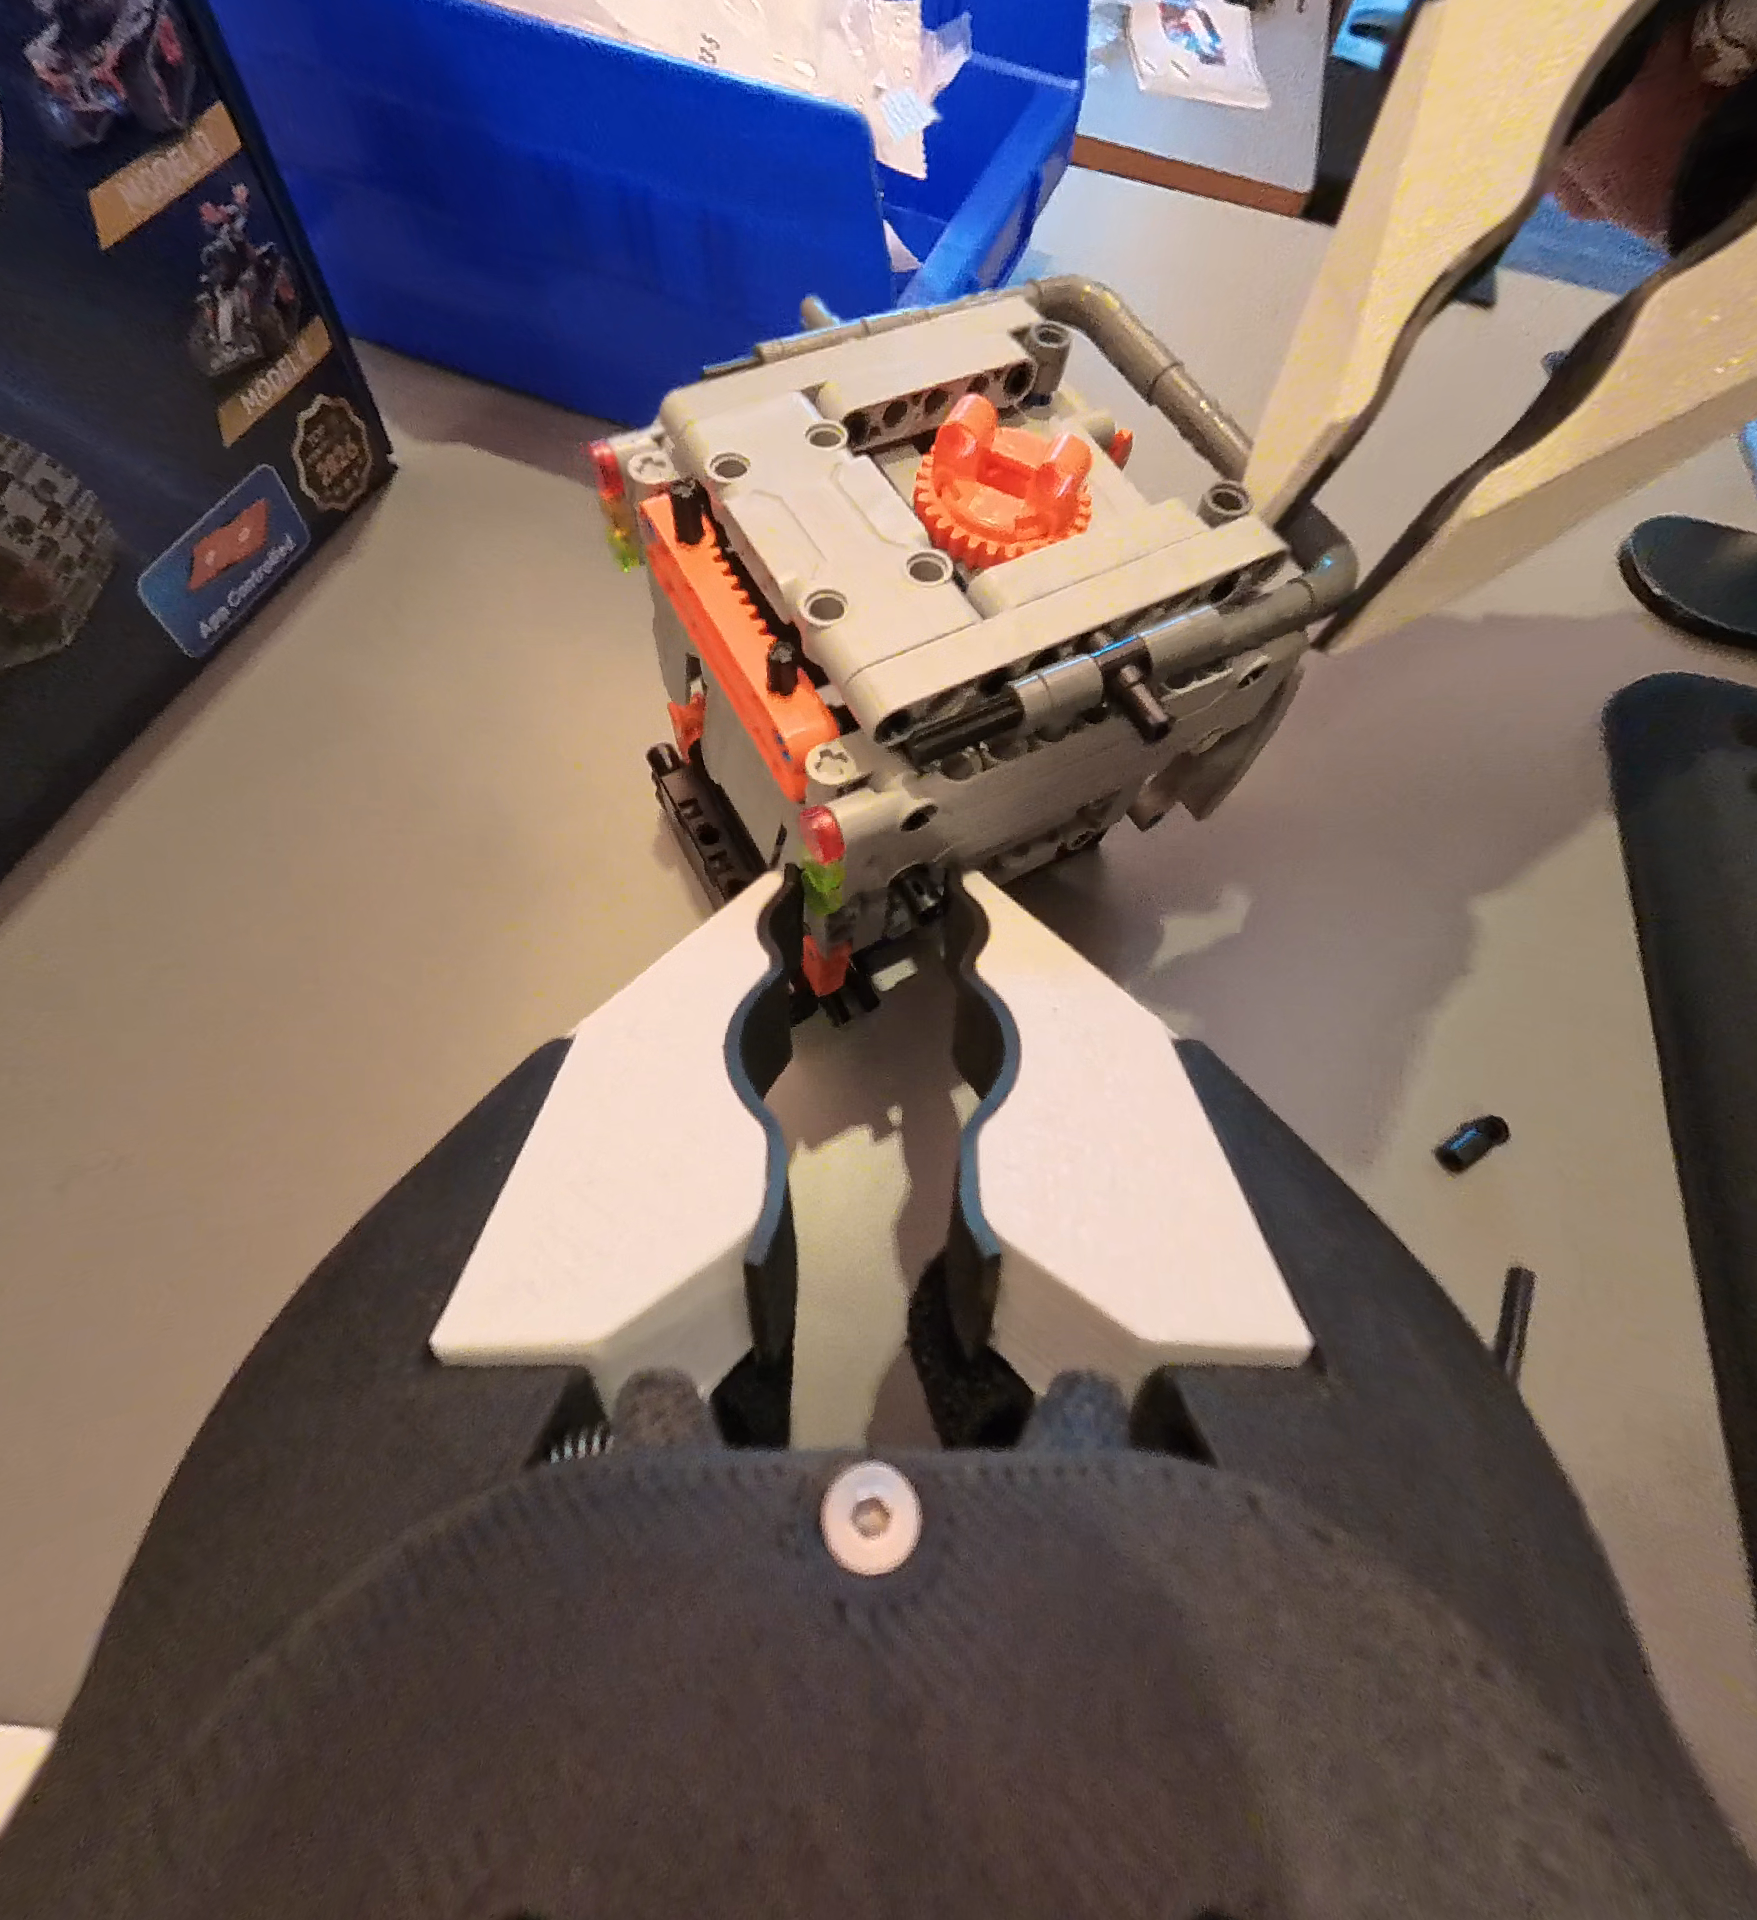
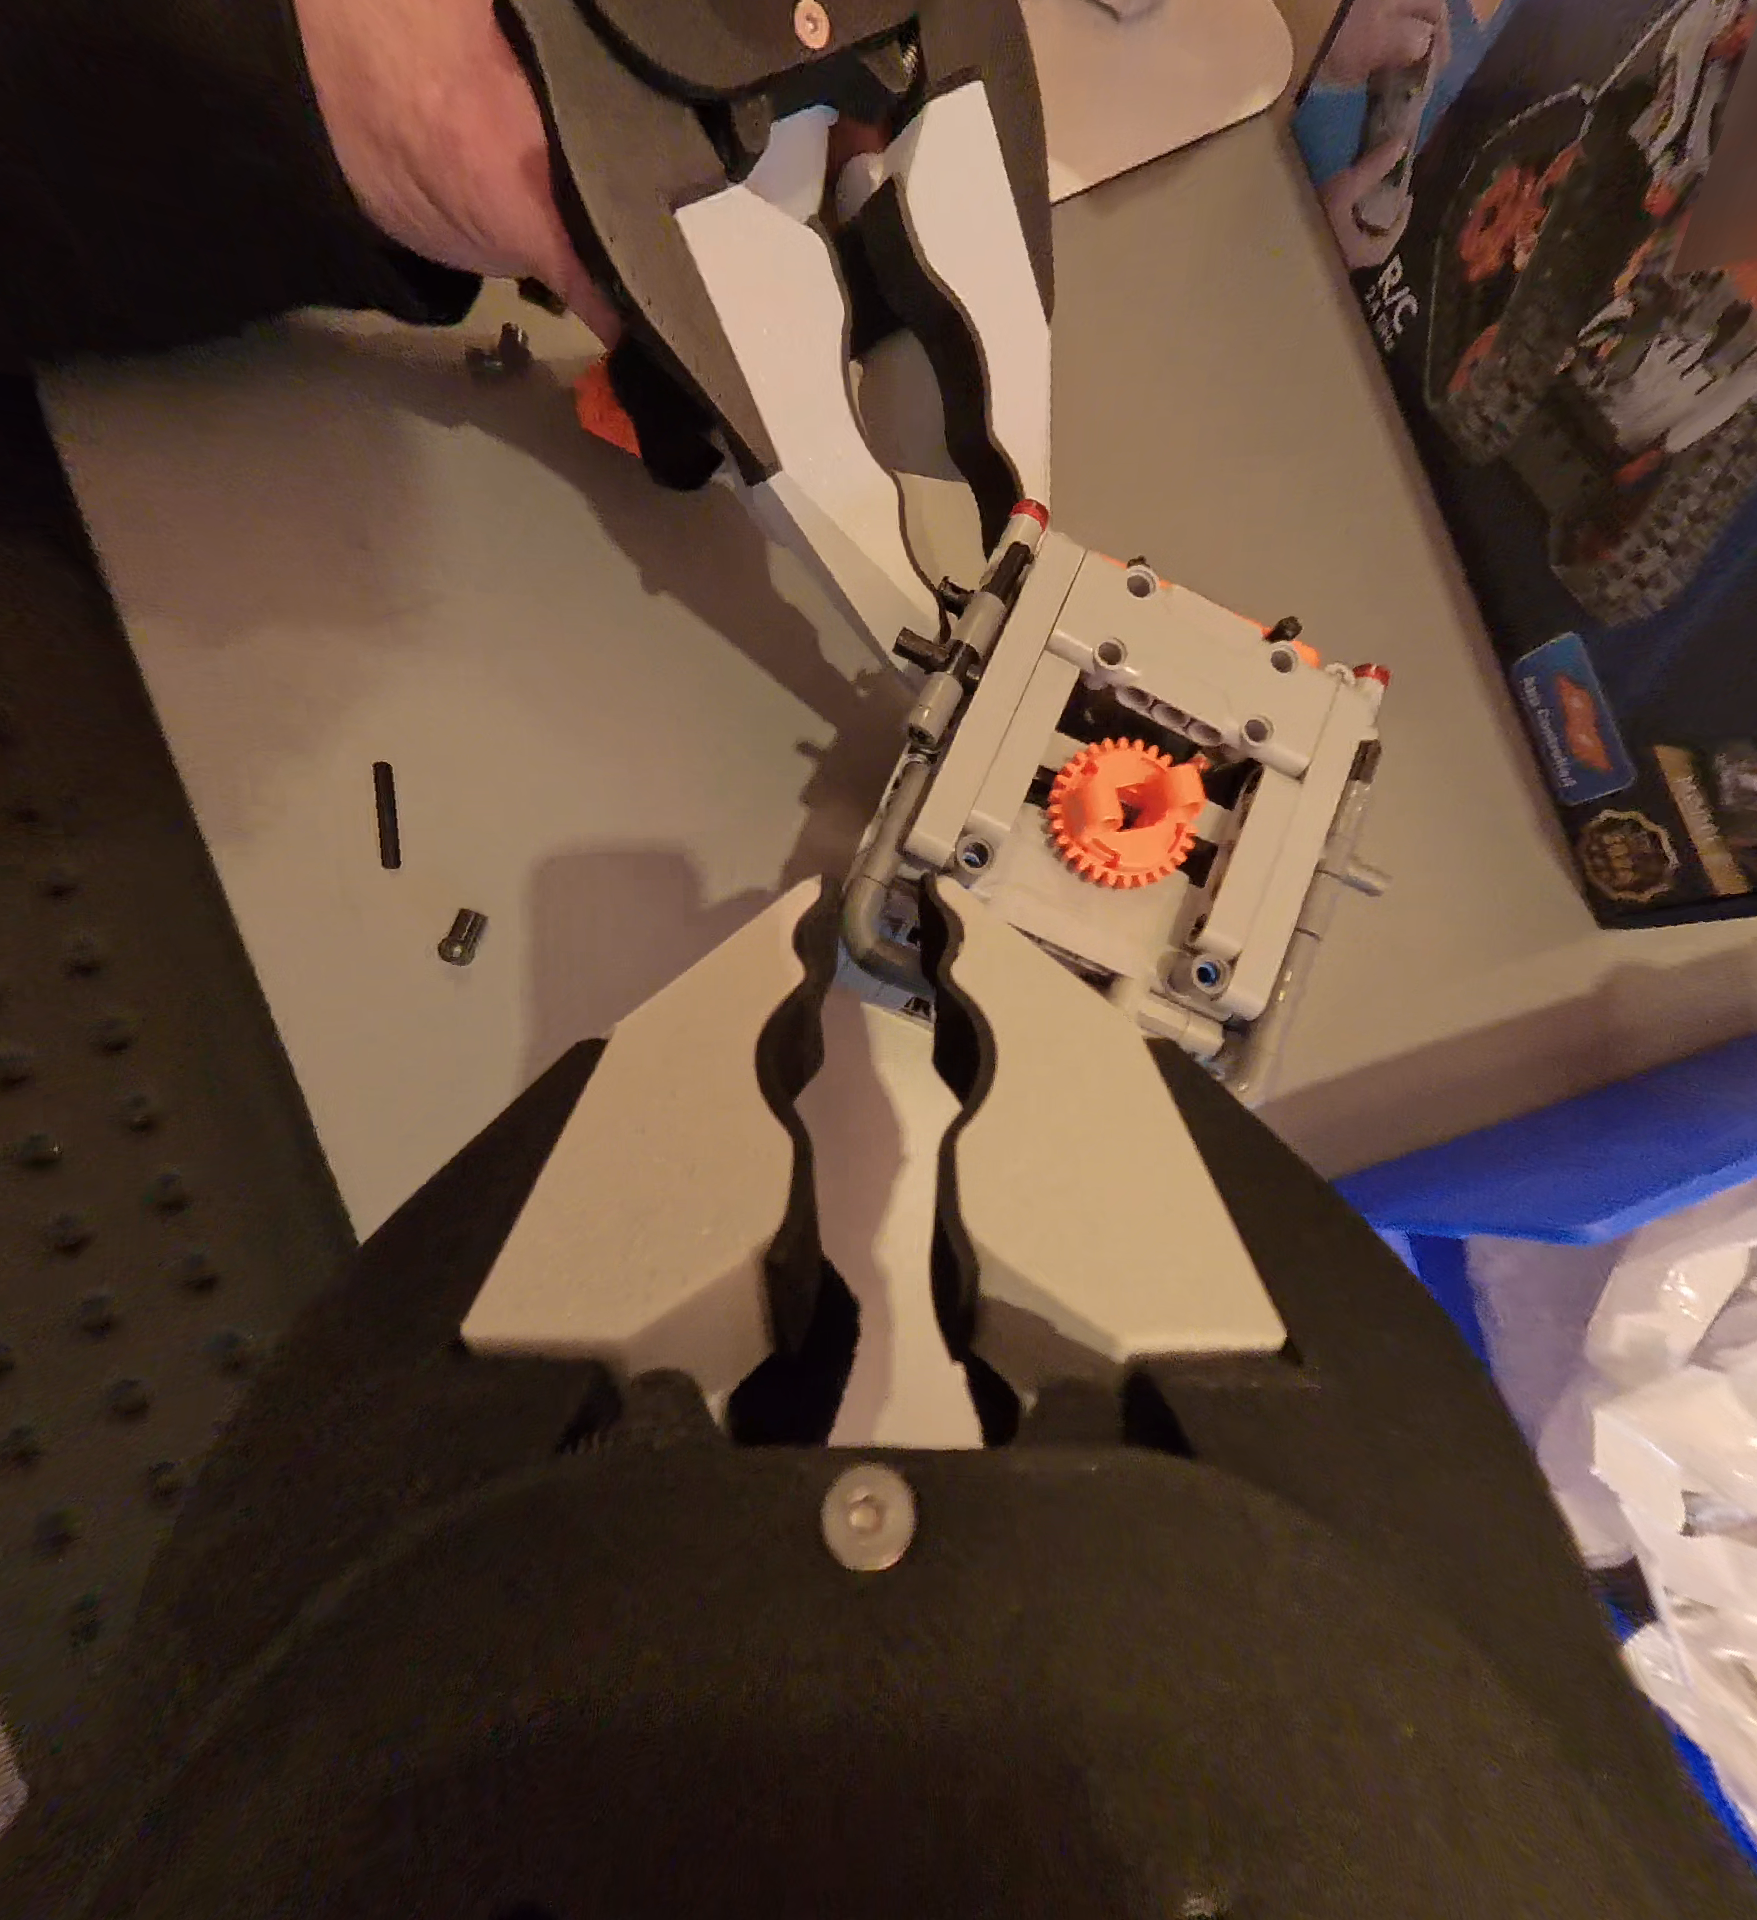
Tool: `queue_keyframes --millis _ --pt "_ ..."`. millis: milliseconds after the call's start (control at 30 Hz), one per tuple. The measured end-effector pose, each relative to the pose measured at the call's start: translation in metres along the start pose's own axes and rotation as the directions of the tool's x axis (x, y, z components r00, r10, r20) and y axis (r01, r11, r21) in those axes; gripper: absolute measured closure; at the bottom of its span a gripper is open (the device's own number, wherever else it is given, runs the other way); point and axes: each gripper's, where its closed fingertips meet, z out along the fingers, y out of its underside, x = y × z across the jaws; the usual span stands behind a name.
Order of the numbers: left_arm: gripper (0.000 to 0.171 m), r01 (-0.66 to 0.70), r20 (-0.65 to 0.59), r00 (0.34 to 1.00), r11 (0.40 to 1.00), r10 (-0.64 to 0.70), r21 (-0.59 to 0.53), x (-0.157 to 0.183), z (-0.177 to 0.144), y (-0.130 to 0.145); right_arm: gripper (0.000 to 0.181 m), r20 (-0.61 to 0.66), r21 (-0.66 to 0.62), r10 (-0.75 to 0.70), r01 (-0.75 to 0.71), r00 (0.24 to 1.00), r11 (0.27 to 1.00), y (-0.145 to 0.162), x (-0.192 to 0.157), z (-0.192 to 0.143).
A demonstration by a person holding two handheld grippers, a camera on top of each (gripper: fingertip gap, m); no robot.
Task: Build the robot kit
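A grey brick-built block model (image 1: 853, 540) with an orange gear (image 1: 1004, 488) on top stands on the grey table. My left gripper (image 1: 869, 899) is shut on its near corner, by the red and green stud lights (image 1: 820, 852). My right gripper (image 2: 879, 909) is shut on the dark grey bent pipe (image 2: 866, 914) at the opposite corner of the model (image 2: 1113, 665). The right gripper also shows in the left wrist view (image 1: 1315, 577) at the upper right. The left gripper shows in the right wrist view (image 2: 957, 582), held by a person's hand (image 2: 438, 156).
A dark printed box (image 1: 105, 416) stands left of the model. A blue bin (image 1: 593, 187) holding white plastic bags is behind it. A small black connector (image 2: 463, 935) and a black axle (image 2: 386, 816) lie loose on the table. A black perforated surface (image 2: 74, 1039) borders the table. An orange piece (image 2: 604, 405) lies near the hand.
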Motion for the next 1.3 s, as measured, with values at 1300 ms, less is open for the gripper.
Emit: queue_keyframes --millis 1300 --pt "0.105 0.188 -0.195 0.968 0.973 -0.161 0.134 0.021 -0.024 -0.029 0.171 -0.035 0.191 -0.019 0.025 0.999 0.981 -0.016 -0.033 0.008"
